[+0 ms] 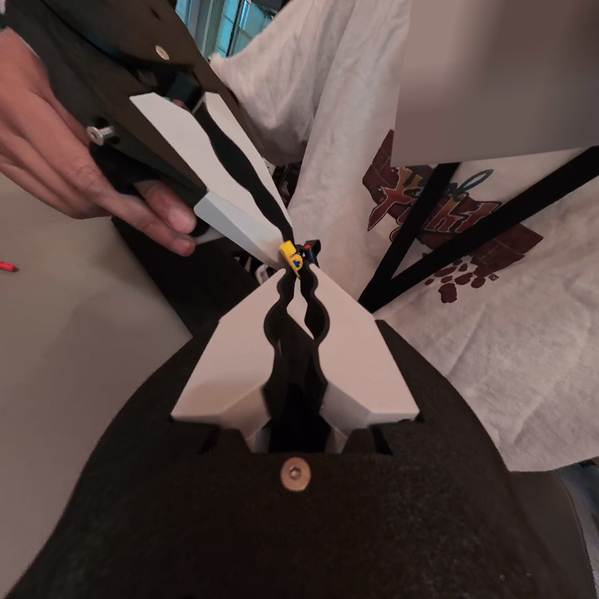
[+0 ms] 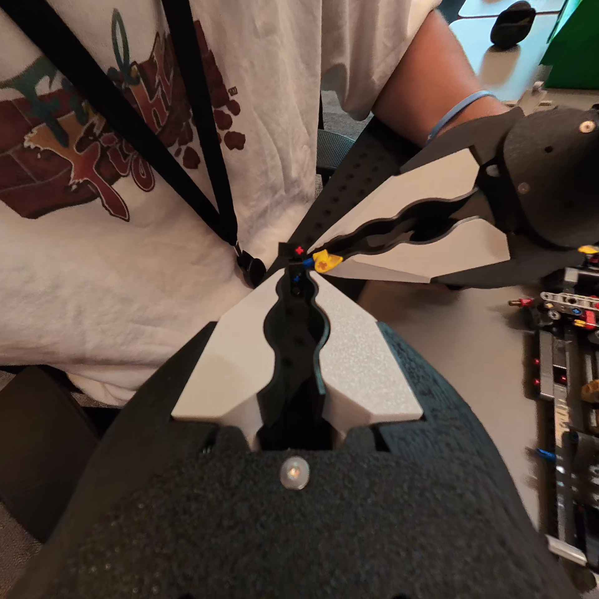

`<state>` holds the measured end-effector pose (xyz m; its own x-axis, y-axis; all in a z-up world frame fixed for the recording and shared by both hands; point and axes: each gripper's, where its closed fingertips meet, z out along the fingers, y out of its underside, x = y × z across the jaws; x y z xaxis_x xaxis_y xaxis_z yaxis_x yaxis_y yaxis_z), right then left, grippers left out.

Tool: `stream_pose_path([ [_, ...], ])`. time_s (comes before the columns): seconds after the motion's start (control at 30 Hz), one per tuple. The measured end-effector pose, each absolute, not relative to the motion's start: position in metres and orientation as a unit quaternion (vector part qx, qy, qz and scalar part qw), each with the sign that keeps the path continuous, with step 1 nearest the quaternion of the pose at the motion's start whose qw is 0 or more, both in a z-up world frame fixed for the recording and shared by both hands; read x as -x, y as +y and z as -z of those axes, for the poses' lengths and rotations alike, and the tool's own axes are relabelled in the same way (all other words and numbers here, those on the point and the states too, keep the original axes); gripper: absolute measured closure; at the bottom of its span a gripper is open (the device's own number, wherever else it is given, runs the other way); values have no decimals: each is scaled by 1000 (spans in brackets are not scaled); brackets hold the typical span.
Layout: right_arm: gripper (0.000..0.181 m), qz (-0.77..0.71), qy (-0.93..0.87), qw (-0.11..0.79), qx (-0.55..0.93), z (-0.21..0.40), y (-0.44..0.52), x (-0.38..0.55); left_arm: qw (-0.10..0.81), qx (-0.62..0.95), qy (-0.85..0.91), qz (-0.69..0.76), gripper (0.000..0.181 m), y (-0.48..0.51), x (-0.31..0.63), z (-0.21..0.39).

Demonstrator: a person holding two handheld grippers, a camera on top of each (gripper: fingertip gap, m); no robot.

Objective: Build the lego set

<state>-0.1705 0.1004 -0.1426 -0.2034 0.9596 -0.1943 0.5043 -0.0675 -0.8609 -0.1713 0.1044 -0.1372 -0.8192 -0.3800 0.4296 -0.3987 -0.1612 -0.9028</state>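
Observation:
My left gripper is shut on a small yellow Lego connector with a blue pin in it. My right gripper is shut on a long black Lego beam with holes, which sticks out past its tips and carries a red pin and a blue pin. Both are held in the air in front of a person's white shirt. In the right wrist view the left gripper comes in from the right, with the yellow connector touching the beam's side. In the left wrist view the right gripper comes in from the upper left.
A partly built grey and black Lego model lies on the table at the right. A small red piece lies at the far left of the table. A black lanyard hangs over the shirt. A green box stands at the far right. Left and right tips are no more than a few centimetres apart.

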Motion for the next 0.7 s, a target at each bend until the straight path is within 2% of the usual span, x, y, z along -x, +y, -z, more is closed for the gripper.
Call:
stream_pose_path([
  [0.2, 174, -459, -650, 235, 558, 151, 89, 180, 53, -278, -668, -688, 179, 92, 184, 146],
  [0.4, 174, -460, -646, 240, 560, 153, 87, 178, 45, -285, -671, -683, 179, 90, 182, 147],
  [0.7, 175, -455, -655, 272, 538, 139, 86, 179, 103, -264, -614, -736, 180, 85, 184, 130],
])
